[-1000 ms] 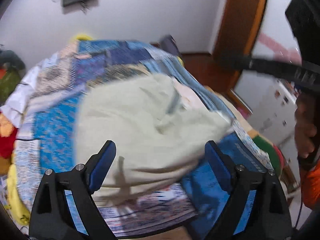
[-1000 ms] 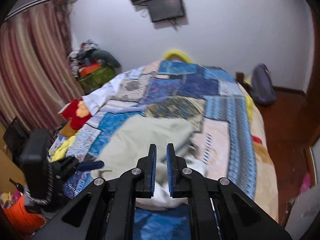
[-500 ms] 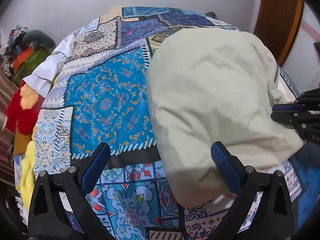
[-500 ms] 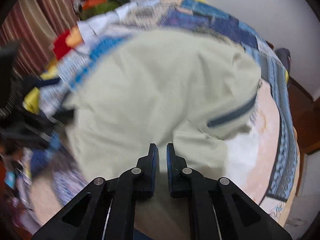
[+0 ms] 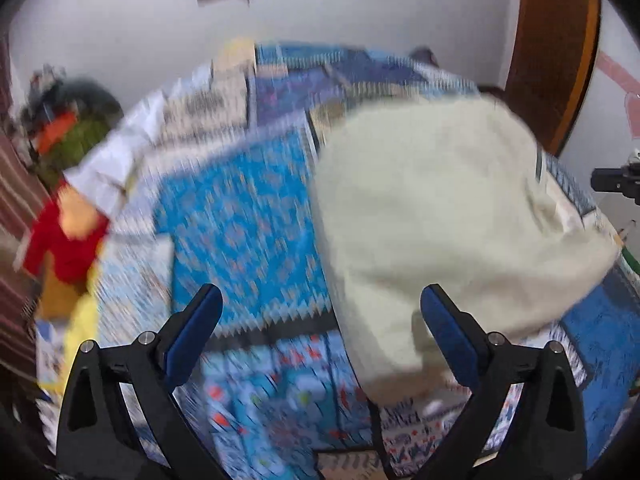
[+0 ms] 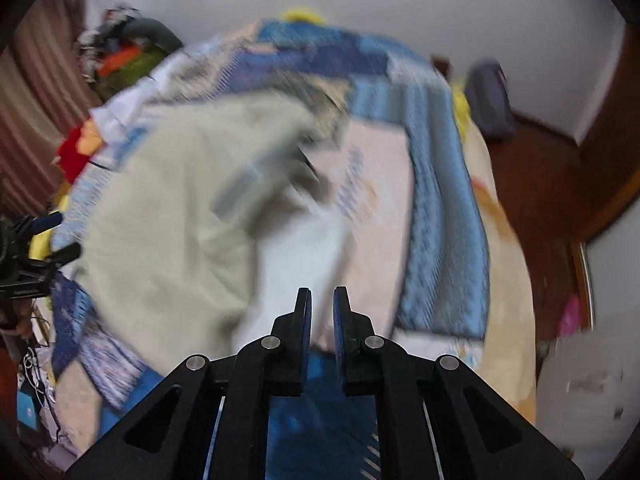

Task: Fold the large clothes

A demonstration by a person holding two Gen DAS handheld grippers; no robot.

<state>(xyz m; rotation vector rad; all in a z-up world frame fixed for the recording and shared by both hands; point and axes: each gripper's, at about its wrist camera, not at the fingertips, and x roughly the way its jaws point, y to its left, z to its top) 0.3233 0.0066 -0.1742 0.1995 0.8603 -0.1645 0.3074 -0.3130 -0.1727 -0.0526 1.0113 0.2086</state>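
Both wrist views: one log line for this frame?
left gripper: open, empty | right gripper: near-shut, grip unclear | cream garment: on patchwork bedspread | blurred

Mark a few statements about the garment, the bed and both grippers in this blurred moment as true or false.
1. The left gripper has its jaws spread wide. True.
2. The right gripper grips a fold of the pale green garment. False: its jaws are nearly together with nothing visibly between them.
3. The garment lies on a patchwork bedspread. True.
4. The garment is bright red. False: it is pale green; a red item lies at the bed's edge.
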